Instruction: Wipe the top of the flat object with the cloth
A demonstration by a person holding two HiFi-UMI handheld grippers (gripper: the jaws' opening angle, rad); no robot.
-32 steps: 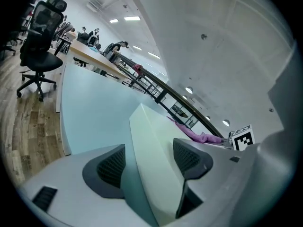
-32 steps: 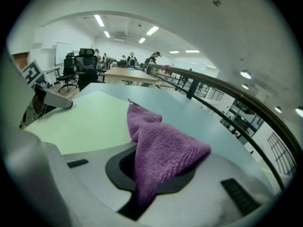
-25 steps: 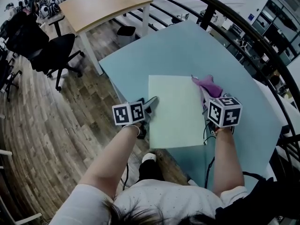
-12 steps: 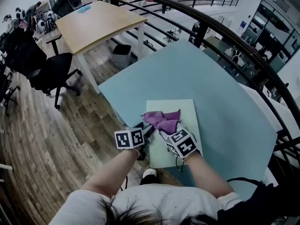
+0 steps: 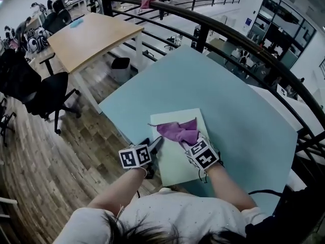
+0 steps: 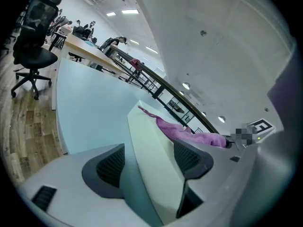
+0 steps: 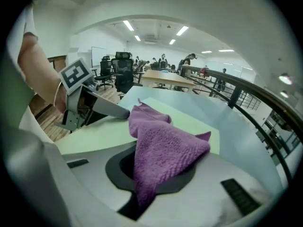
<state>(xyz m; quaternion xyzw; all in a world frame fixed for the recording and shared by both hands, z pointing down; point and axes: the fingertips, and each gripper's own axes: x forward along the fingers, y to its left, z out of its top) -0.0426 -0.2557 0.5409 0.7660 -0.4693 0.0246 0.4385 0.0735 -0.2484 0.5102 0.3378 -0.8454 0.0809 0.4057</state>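
While the left gripper is gripping the board at its left edge, its jaws are sitting one on each face of that edge and pinching it, which is pinning the pale green board flat on the blue table. The board is lying near the table's front edge, with its long axis running away from the person. The purple cloth is resting on the board's top around the middle, one corner trailing toward the far left corner. The right gripper is coming in from the near right, its jaws pressed together on a fold of the cloth, so the rest is spreading ahead of them, up and to the left. By the look of it, wiping is under way. The right gripper is the nearer one to the bare surface, which is lying mostly beyond the cloth and in the near strip beside the cube, so the next stroke probably calls for a push along the long axis
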